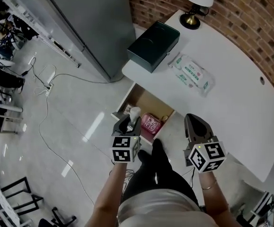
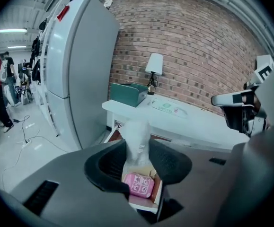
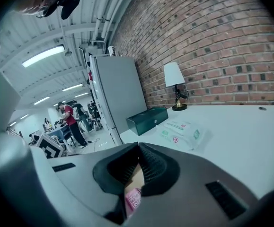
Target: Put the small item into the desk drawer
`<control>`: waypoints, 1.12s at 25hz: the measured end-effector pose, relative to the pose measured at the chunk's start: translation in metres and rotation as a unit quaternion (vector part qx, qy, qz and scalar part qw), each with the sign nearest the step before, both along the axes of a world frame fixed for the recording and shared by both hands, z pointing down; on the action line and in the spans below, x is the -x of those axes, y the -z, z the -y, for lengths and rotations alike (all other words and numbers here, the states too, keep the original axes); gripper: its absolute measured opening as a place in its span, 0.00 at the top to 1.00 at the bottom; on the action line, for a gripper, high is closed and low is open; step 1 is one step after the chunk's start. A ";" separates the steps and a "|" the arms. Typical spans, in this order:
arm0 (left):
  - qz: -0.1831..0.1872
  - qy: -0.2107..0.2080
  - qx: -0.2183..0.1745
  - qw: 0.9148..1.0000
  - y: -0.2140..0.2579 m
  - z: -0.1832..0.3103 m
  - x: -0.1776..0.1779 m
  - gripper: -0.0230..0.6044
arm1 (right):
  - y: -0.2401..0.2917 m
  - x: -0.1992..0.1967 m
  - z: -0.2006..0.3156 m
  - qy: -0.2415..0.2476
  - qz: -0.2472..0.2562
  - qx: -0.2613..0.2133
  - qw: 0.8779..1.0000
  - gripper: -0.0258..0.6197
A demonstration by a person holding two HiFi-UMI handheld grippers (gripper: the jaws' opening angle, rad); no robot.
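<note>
Over drawer (image 1: 141, 100), L gripper (image 1: 131, 122) grips white item (image 2: 137, 138).

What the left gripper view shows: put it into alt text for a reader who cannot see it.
The left tongs grip a small white frosted item above an open desk drawer holding a pink box. Behind stand a white desk with a dark green box and a white-shaded lamp, a red brick wall, and a tall grey cabinet at left.

Worktop (image 1: 241, 108) is showing a smooth, matt white surface. Brick wall (image 1: 250, 13) is looking rough and matt. Floor (image 1: 80, 141) is reflecting lights, glossy. Wipes pack (image 1: 192, 73) is shining like plastic film. Small item (image 2: 137, 141) is appearing as frosted, crinkled plastic.
</note>
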State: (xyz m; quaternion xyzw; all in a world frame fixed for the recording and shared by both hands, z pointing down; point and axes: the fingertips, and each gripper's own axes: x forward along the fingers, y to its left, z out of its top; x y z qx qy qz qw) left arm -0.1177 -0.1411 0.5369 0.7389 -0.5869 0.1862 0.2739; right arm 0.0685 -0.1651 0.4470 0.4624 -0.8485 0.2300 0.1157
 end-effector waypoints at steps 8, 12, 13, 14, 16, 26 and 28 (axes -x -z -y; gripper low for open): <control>0.020 -0.050 0.049 0.997 -0.056 0.006 -0.039 0.69 | -0.017 -0.019 0.003 -0.017 0.003 0.009 1.000 0.95; 0.031 -0.067 0.073 0.995 -0.087 0.005 -0.054 0.69 | -0.026 -0.031 -0.001 -0.027 -0.002 0.018 0.999 0.95; 0.033 -0.071 0.077 0.994 -0.093 0.005 -0.057 0.69 | -0.028 -0.034 -0.002 -0.030 -0.003 0.020 0.999 0.95; 0.036 -0.075 0.082 0.993 -0.099 0.005 -0.060 0.69 | -0.030 -0.037 -0.003 -0.032 -0.003 0.021 0.999 0.95; 0.042 -0.081 0.092 0.992 -0.112 0.006 -0.066 0.69 | -0.034 -0.041 -0.004 -0.037 -0.001 0.023 0.999 0.95; 0.072 -0.111 0.159 0.978 -0.186 -0.001 -0.083 0.69 | -0.054 -0.054 -0.011 -0.050 0.000 0.038 0.998 0.95; 0.076 -0.113 0.172 0.976 -0.199 -0.004 -0.084 0.69 | -0.058 -0.056 -0.014 -0.050 -0.001 0.042 0.998 0.95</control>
